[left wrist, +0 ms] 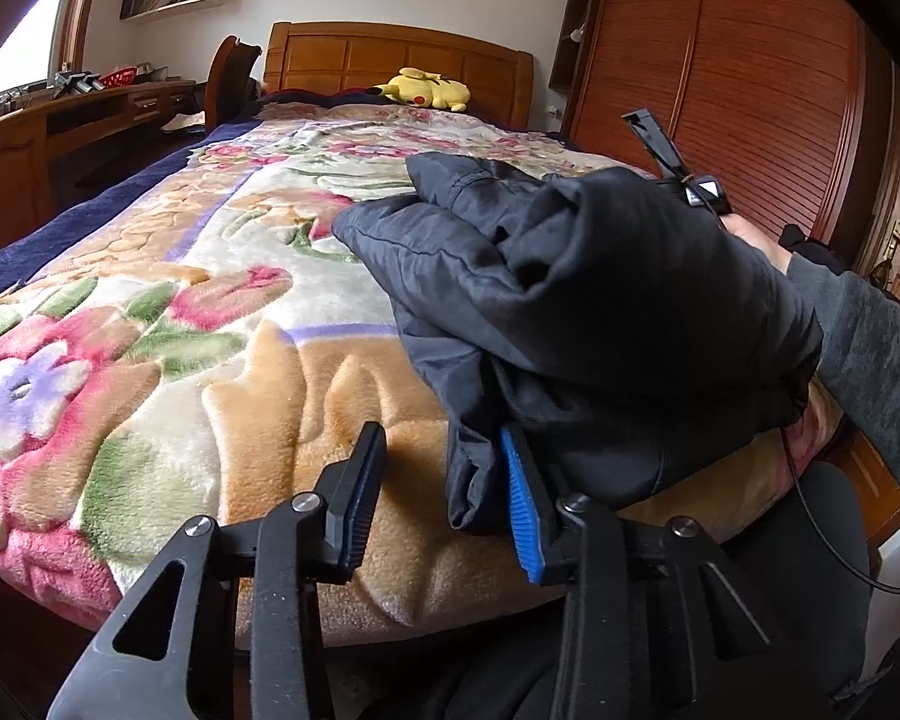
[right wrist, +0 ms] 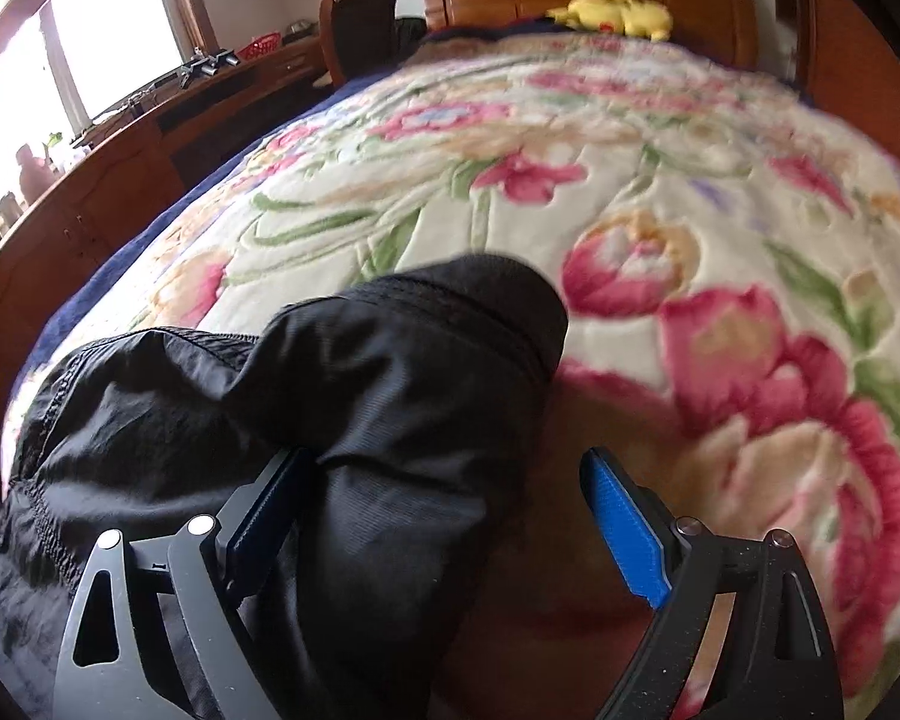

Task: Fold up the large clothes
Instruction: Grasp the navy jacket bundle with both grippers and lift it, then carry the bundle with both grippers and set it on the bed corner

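Note:
A black padded jacket (left wrist: pixel 582 300) lies bunched near the foot of the bed on a floral blanket (left wrist: pixel 210 276). My left gripper (left wrist: pixel 444 480) is open at the bed's front edge; its blue right pad touches a hanging fold of the jacket, nothing is pinched. In the right wrist view my right gripper (right wrist: pixel 444 516) is open wide, and a rounded fold of the jacket (right wrist: pixel 390 396) rises between its fingers and over the left one. The right hand and part of its gripper (left wrist: pixel 690 180) show behind the jacket in the left wrist view.
A yellow plush toy (left wrist: pixel 429 90) lies by the wooden headboard (left wrist: pixel 390 54). A wooden desk and chair (left wrist: pixel 90 120) stand left of the bed, a wardrobe (left wrist: pixel 720 72) right. The floral blanket (right wrist: pixel 630 180) covers the whole bed.

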`<control>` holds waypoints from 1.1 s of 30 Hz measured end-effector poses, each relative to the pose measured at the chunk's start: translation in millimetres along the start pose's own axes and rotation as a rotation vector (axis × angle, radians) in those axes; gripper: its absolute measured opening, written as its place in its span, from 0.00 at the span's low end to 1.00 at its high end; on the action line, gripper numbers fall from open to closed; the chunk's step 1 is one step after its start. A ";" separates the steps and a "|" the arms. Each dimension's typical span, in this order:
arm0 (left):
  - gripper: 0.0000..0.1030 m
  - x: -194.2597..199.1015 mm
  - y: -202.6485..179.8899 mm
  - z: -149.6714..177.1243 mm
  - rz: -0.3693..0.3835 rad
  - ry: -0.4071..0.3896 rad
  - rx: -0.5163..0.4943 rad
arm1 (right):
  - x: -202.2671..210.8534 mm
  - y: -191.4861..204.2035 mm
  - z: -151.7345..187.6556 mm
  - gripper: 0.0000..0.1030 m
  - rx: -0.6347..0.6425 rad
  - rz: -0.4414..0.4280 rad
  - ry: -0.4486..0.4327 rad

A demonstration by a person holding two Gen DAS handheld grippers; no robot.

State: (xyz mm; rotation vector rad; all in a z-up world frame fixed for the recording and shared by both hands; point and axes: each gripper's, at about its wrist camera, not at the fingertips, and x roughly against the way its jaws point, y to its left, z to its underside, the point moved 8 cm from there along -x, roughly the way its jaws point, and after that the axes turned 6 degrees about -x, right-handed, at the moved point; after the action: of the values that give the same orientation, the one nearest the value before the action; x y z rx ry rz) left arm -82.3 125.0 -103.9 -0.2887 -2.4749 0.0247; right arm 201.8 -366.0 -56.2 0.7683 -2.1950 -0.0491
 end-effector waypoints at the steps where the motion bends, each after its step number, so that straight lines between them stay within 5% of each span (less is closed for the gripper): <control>1: 0.39 0.3 -0.4 0.2 -0.001 0.002 0.005 | -2.4 -1.2 -0.2 0.85 -0.008 -0.016 0.006; 4: 0.39 0.5 0.1 0.9 0.001 0.007 0.019 | -5.2 3.6 2.3 0.70 -0.012 -0.079 0.023; 7: 0.38 -0.7 -0.7 1.8 0.004 0.012 0.023 | -4.0 13.0 4.5 0.42 0.022 -0.109 0.020; 10: 0.14 -1.8 -6.8 1.4 0.058 0.019 0.030 | -1.2 19.6 5.0 0.32 0.085 -0.077 -0.004; 22: 0.06 22.2 0.6 -13.5 0.037 -0.080 0.029 | 33.9 46.4 -14.8 0.16 0.191 0.010 -0.184; 33: 0.05 46.7 81.8 -27.1 -0.041 -0.198 0.093 | 16.6 113.1 -20.6 0.14 0.310 -0.005 -0.211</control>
State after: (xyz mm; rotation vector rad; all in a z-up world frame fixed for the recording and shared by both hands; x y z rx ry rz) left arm -85.6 213.3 -61.5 -0.2040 -2.6662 0.1572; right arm 150.2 -278.6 0.1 0.9767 -2.4342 0.2215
